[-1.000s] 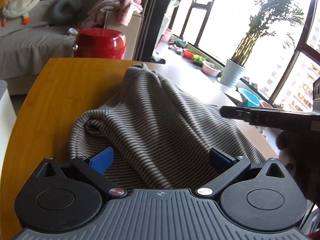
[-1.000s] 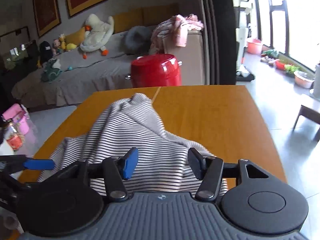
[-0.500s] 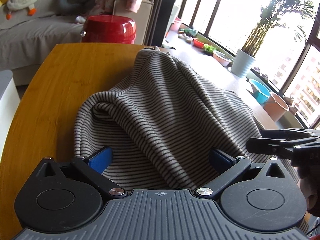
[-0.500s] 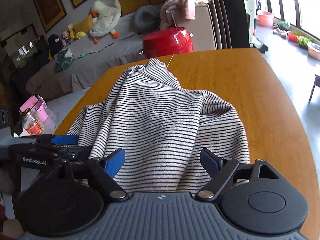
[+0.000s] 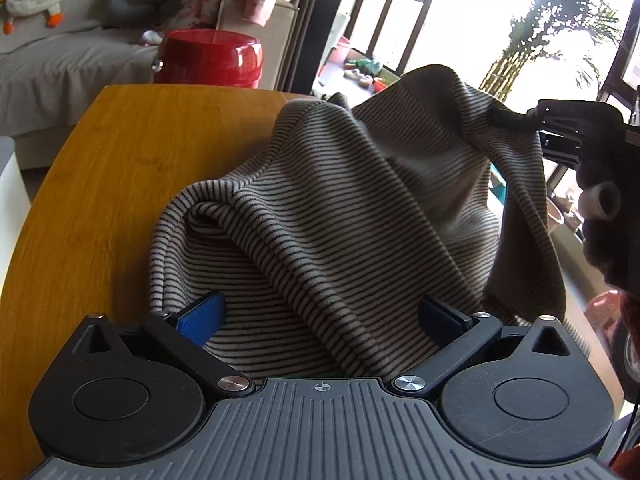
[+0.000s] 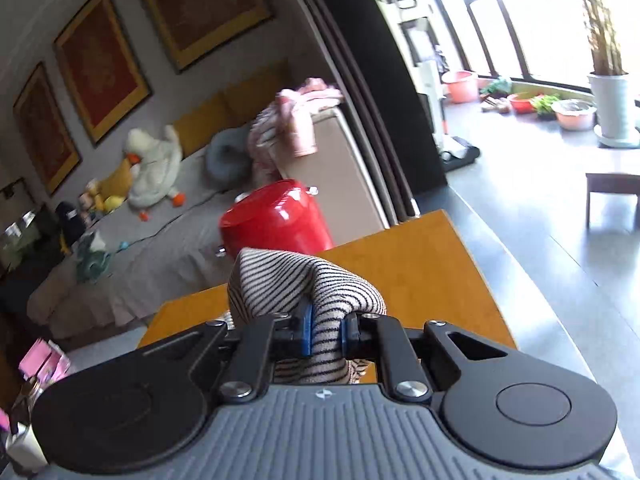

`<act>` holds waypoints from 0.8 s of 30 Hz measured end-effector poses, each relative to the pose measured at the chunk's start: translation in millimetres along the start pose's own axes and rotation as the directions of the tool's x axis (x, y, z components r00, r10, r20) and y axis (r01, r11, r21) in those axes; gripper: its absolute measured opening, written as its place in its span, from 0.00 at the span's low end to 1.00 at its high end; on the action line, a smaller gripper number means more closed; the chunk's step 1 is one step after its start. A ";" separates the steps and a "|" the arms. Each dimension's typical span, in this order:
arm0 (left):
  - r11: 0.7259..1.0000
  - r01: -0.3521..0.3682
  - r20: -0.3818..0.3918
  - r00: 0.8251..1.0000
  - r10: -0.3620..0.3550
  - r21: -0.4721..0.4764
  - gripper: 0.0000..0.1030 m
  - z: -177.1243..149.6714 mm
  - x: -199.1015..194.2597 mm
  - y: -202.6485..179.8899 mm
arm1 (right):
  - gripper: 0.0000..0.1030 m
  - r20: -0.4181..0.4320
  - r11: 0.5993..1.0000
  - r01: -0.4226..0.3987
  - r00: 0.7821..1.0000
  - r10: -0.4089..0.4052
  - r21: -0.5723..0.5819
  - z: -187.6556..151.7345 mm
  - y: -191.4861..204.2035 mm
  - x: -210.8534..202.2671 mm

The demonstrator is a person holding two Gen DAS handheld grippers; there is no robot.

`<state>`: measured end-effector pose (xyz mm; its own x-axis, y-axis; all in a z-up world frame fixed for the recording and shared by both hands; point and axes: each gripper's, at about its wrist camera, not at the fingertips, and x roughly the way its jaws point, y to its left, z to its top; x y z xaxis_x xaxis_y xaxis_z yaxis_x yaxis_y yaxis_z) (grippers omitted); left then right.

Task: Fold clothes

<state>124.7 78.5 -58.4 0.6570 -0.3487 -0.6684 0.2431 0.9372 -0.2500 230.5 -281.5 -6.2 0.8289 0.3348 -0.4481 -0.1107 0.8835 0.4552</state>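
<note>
The wooden table (image 5: 100, 184) carries the striped top (image 5: 320, 216), which hides its far right side. A red stool (image 5: 208, 58) stands beyond. The right gripper (image 6: 326, 330) has just closed, pinching a raised fold; the left gripper (image 5: 320, 316) gapes wide, cloth lying loose between.

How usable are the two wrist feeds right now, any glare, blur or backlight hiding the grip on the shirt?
Left wrist view: the windows are blown out, so the lifted striped shirt and the right gripper read dark against the glare. Right wrist view: evenly lit, fisheye bends the room, and the pads pinching the shirt are sharp.
</note>
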 end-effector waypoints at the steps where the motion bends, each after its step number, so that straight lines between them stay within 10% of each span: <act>1: 1.000 -0.012 -0.004 1.000 0.012 0.016 1.00 -0.6 0.5 -2.8 | 0.12 -0.007 0.999 0.013 1.000 -0.012 0.036 -3.8 -11.0 5.3; 6: 0.998 -0.057 -0.054 0.997 0.057 0.013 1.00 5.8 1.0 -11.8 | 0.13 -0.013 0.993 0.040 0.999 -0.039 0.107 -42.8 -44.7 28.0; 12: 0.952 0.137 -0.064 0.985 -0.160 -0.274 1.00 11.9 -4.2 12.1 | 0.14 0.010 0.983 -0.029 1.000 0.027 0.179 -49.4 -65.8 22.8; 16: 0.940 0.186 -0.079 0.973 -0.216 -0.285 0.99 14.5 3.5 -1.3 | 0.16 0.001 0.986 -0.033 0.999 0.034 0.166 -47.6 -62.7 24.2; 19: 0.951 0.209 -0.093 0.968 -0.235 -0.229 0.83 18.1 11.7 -24.1 | 0.16 0.000 0.984 -0.038 0.999 0.039 0.175 -46.9 -63.8 23.2; 21: 0.971 0.171 -0.084 0.979 -0.187 -0.166 0.46 24.1 17.0 -34.8 | 0.16 0.000 0.983 -0.040 0.999 0.040 0.179 -46.8 -64.4 22.6; 24: 0.972 0.150 -0.027 0.987 -0.157 -0.183 0.19 43.0 16.3 -27.4 | 0.16 0.003 0.983 -0.040 0.999 0.041 0.182 -46.1 -64.4 22.1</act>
<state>159.4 47.2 -32.3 0.5909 -0.4917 -0.6396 0.2043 0.8581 -0.4711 230.6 -315.9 -80.9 0.8252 0.3695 -0.4273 -0.0427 0.7950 0.6051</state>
